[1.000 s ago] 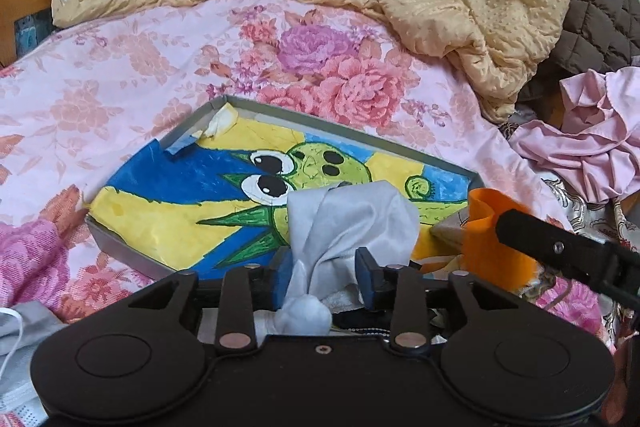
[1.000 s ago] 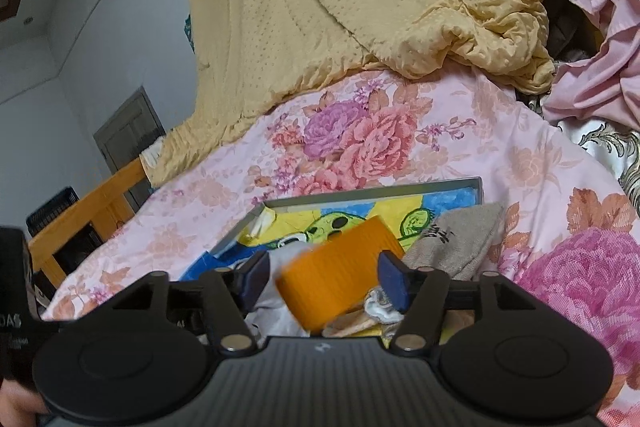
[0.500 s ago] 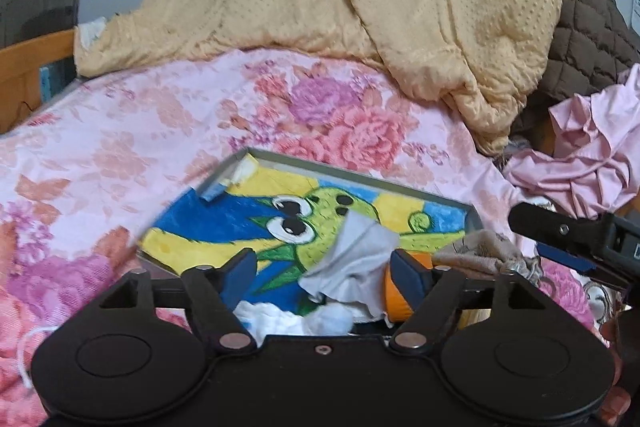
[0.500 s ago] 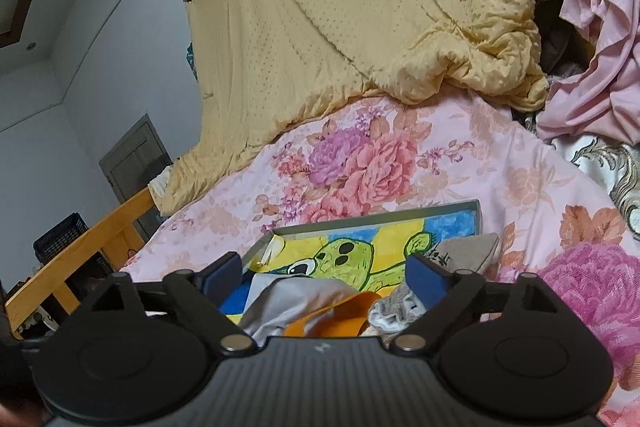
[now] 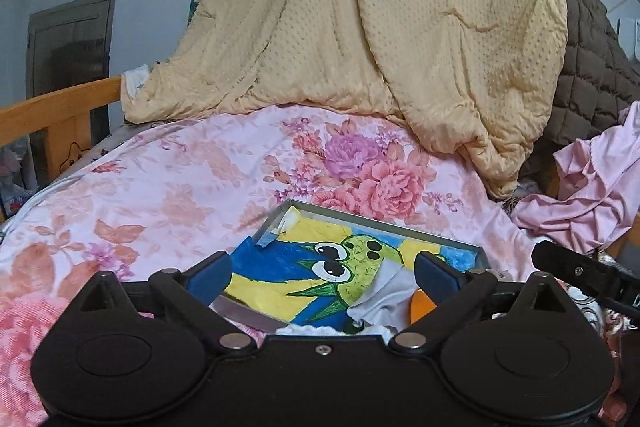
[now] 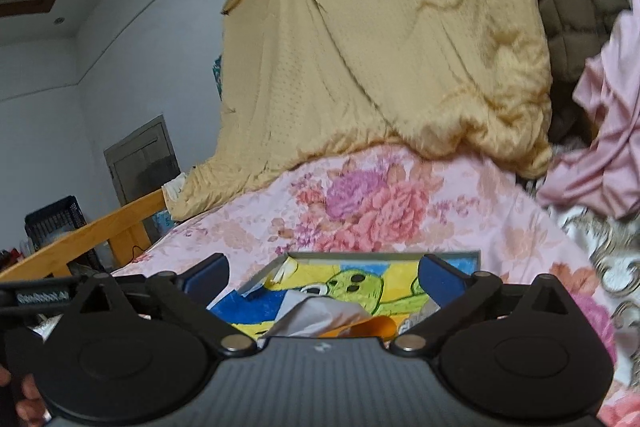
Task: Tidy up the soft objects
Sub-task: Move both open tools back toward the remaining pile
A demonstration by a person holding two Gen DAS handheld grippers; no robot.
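Left gripper (image 5: 323, 273) and right gripper (image 6: 323, 274): jaws opening wide, pads pressing on nothing. Grey cloth (image 5: 390, 293) and orange cloth (image 5: 419, 305) lie loose in the near right part of the metal-rimmed tray (image 5: 384, 220), beneath the jaws. Floral bedspread (image 5: 192, 187) lies bare left of the tray; yellow quilt (image 5: 400, 27) and pink garment (image 5: 592, 195) crowd behind and right.

Pink floral bedspread (image 5: 192, 187) spreads wide; far behind, a dotted pale-yellow quilt (image 5: 400, 27). Near, the grey-rimmed tray (image 5: 384, 219) shows a green cartoon on blue and yellow, holding grey cloth (image 5: 384, 291) and orange cloth (image 5: 420, 307).
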